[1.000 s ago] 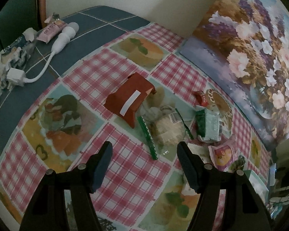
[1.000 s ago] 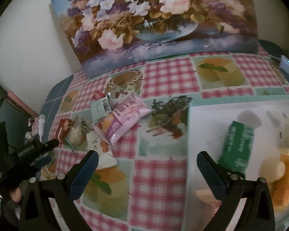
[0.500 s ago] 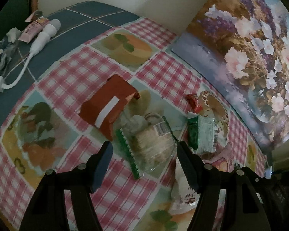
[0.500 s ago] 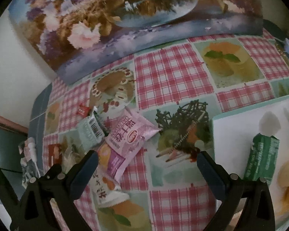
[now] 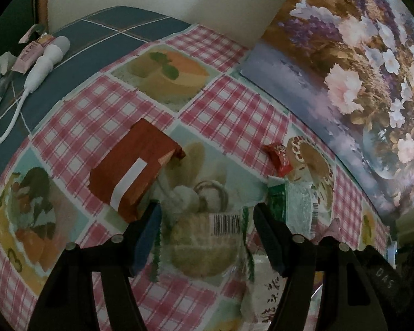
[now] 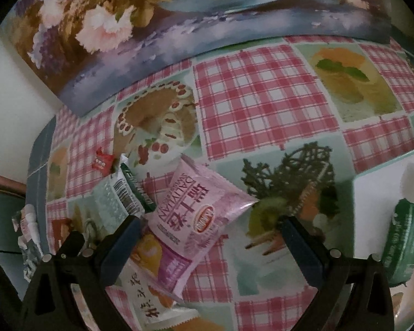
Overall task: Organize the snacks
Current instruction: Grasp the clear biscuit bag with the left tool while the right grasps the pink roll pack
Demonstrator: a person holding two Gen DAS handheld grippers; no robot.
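Note:
My left gripper [image 5: 207, 209] is open and points down at the snack pile. A clear packet of pale biscuits with green edges and a barcode [image 5: 207, 244] lies between its fingers, and no pad visibly presses on it. Beside it lie a red-brown packet [image 5: 132, 171], a small red candy [image 5: 277, 155] and a green-and-white packet [image 5: 298, 207]. My right gripper [image 6: 209, 220] is open wide over a pink packet [image 6: 196, 212], which lies on a white packet with orange fruit [image 6: 151, 303]. A white tray [image 6: 378, 187] at the right holds a green packet [image 6: 405, 237].
A flower painting [image 5: 358, 69] leans on the wall along the table's far side. A white plug with its cable [image 5: 44, 60] and a pink tube [image 5: 30, 52] lie on the blue part of the cloth at the far left. The checked tablecloth [image 6: 262, 96] covers the table.
Both grippers have come lower and closer to the pile. The left one now straddles the clear biscuit packet. The right one has swung left, away from the tray, to above the pink packet.

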